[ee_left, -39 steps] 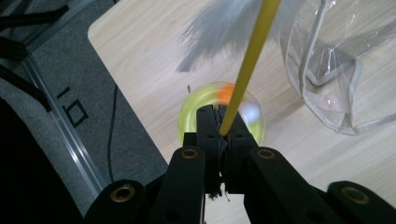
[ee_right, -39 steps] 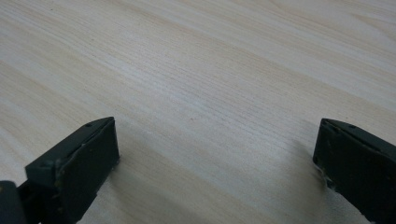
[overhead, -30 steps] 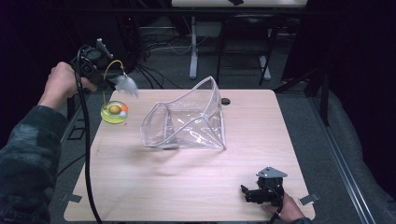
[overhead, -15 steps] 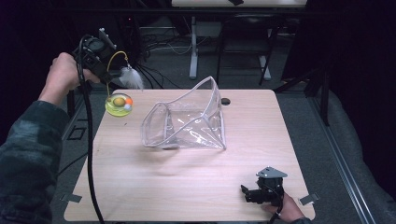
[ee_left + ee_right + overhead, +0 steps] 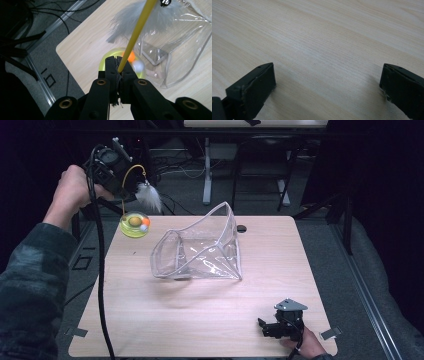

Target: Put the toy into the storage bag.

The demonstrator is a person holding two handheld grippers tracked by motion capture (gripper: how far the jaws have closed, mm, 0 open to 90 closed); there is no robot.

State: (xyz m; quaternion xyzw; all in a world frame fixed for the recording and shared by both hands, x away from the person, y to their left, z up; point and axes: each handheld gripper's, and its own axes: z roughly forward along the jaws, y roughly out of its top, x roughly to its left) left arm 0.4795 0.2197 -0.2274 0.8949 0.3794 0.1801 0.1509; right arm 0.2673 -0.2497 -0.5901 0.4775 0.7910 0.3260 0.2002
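Since a second ago, the left gripper (image 5: 117,167) has risen higher above the table's far left corner, lifting the cat toy with it; the right gripper (image 5: 282,325) has stayed where it was.

In the high view, a person's left hand (image 5: 75,187) holds the left gripper up above the far left corner of the light wooden table (image 5: 200,320). The left gripper view shows its two black jaws pressed together on a thin yellow wand (image 5: 136,33). The wand arches over, and a tuft of white feathers (image 5: 148,196) hangs from its end. Below the gripper hangs the toy's round yellow-green base (image 5: 134,225), with an orange ball (image 5: 145,221) and a whitish ball inside. Whether the base touches the table, I cannot tell.

A clear plastic zip pouch (image 5: 200,250) sits near the middle of the table, its mouth standing open.

At the near right edge of the table, the person's right hand (image 5: 305,347) holds the right gripper low. In the right gripper view its jaws stand wide apart over bare wood, with nothing between them.
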